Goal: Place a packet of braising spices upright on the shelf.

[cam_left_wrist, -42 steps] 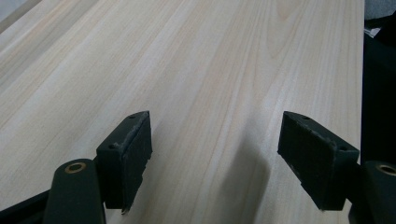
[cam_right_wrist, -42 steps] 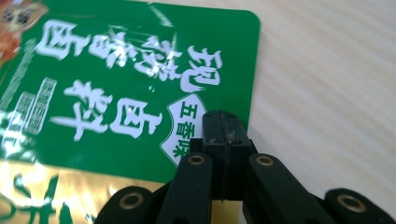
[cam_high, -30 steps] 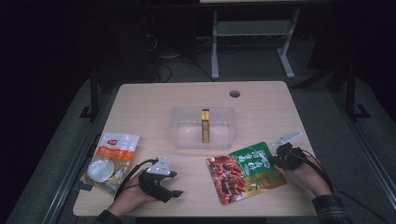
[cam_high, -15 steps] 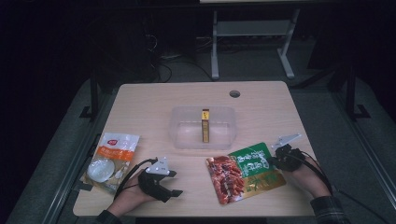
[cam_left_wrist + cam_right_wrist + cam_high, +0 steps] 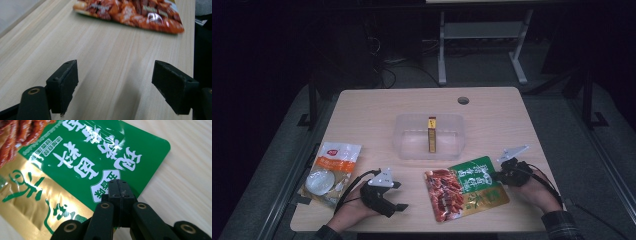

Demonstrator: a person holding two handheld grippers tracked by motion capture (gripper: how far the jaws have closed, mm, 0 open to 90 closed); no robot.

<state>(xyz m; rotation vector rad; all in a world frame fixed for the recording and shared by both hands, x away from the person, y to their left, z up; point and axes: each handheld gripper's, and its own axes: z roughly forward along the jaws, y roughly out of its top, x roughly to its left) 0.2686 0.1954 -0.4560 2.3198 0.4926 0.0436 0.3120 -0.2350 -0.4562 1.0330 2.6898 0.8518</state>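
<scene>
A red, green and gold snack bag [image 5: 464,192] lies flat near the table's front edge, right of centre. My right gripper [image 5: 495,175] comes in from the right, and its shut jaws sit over the bag's green corner [image 5: 75,157]. In the right gripper view the gripper [image 5: 118,183] has its pads pressed together, and I cannot see any of the bag between them. My left gripper [image 5: 399,196] rests at the front left, pointing toward the bag [image 5: 132,12]. Its jaws [image 5: 116,67] are open and have just been opening wider, with only bare wood between them.
A clear plastic container [image 5: 412,145] stands at the table's centre with a small yellow-brown box [image 5: 431,134] upright inside. An orange and white packet [image 5: 332,167] lies at the front left edge. A round cable hole [image 5: 463,100] is at the back right.
</scene>
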